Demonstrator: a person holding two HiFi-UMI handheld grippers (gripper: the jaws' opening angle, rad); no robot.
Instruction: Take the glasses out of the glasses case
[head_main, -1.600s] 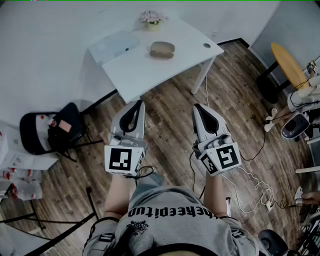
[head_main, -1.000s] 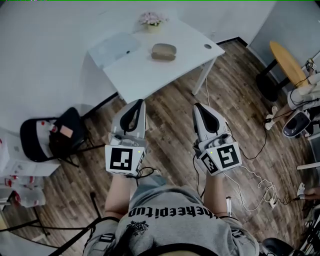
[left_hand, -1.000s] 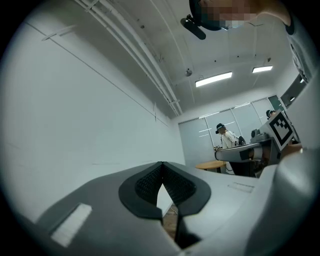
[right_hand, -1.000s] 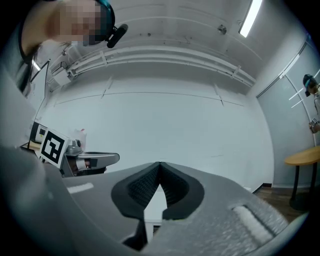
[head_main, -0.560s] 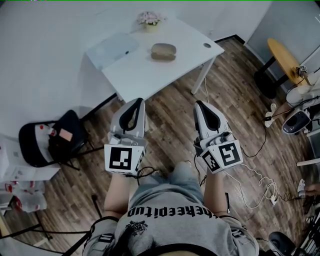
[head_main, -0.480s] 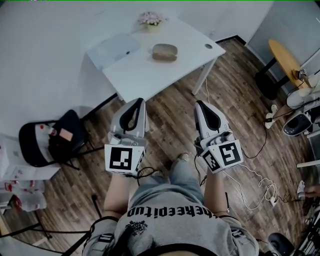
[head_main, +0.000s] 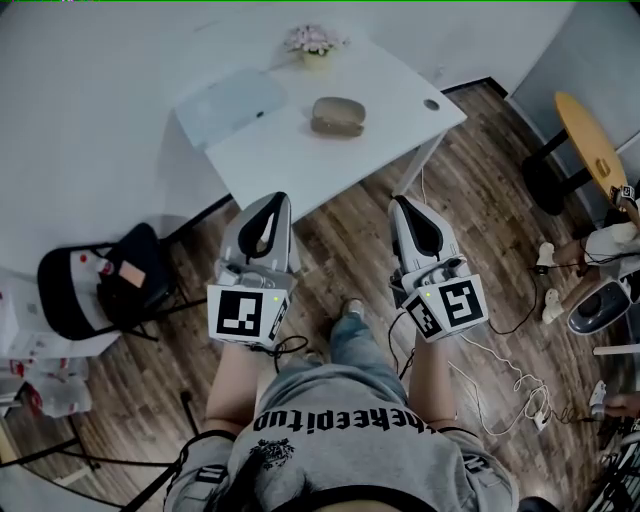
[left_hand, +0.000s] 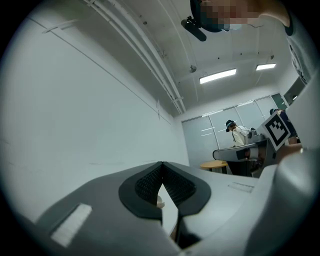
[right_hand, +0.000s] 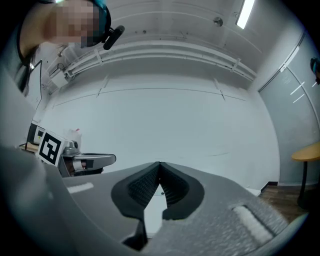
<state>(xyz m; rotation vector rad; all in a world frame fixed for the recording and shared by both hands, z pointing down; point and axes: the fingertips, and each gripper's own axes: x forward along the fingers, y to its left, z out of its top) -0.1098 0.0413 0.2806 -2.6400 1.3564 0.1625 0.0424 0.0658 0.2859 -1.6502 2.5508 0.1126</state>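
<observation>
A brown glasses case is seen lying near the middle of a white table, apparently closed, though that is hard to judge from this far off. At the table's far edge a small pot of pink flowers is set, and a pale flat mat is laid at the table's left end. The left gripper and the right gripper are held side by side short of the table's near edge, well apart from the case. Both pairs of jaws are clenched tip to tip, with nothing caught between them.
</observation>
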